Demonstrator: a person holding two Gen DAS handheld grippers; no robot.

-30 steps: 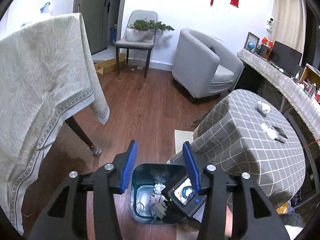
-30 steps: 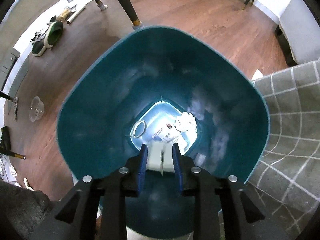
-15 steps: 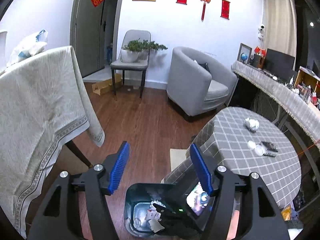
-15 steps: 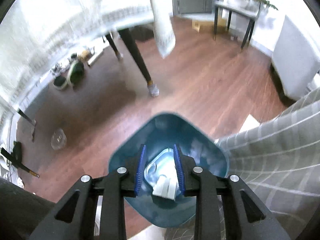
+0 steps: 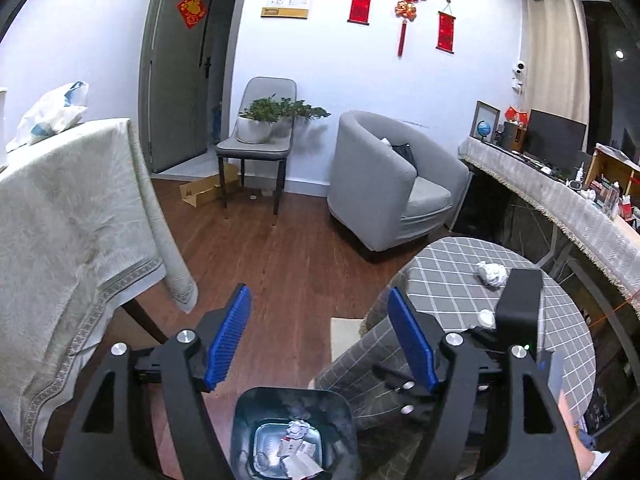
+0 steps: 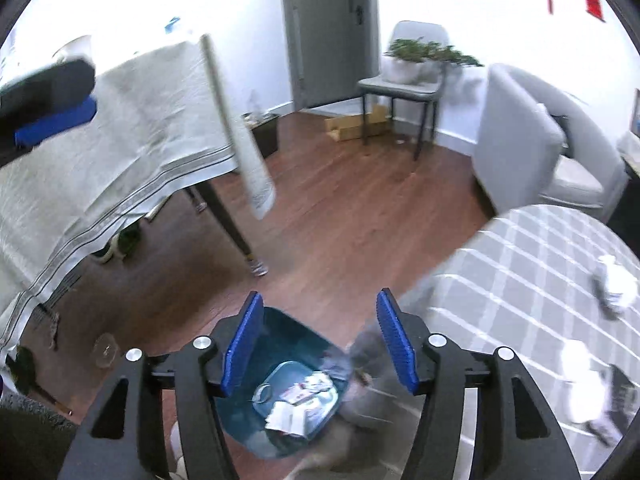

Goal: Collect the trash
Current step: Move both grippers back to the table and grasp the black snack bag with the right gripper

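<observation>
We work in a living room with a wood floor (image 5: pixel 288 264); a teal trash bin (image 5: pixel 294 432) stands on it against the draped side of a round tabletop (image 5: pixel 448 280) under a grey checked cloth. The bin already holds crumpled paper and flat wrappers.

The remaining trash lies on that tabletop, on the side away from the bin: 1 crumpled paper ball (image 5: pixel 491 272) and 1 small white piece (image 5: pixel 486 317) nearer the bin. We judge both light, soft and compressible, so a pinch across the middle of the ball should hold; the small piece looks low and may slide on the cloth.

The left hand-held gripper (image 5: pixel 320 336) hangs above the bin, its jaws opening with nothing between them. The right hand-held gripper (image 6: pixel 320 340) also sits above the bin, jaws opening and empty.

A dark flat object (image 6: pixel 622 384), possibly a remote, lies just beside the small piece and could be caught in a pinch. From the left view, the right device partly hides that spot. A larger covered table (image 5: pixel 60 216) stands across the floor from the bin, clear of the route.
</observation>
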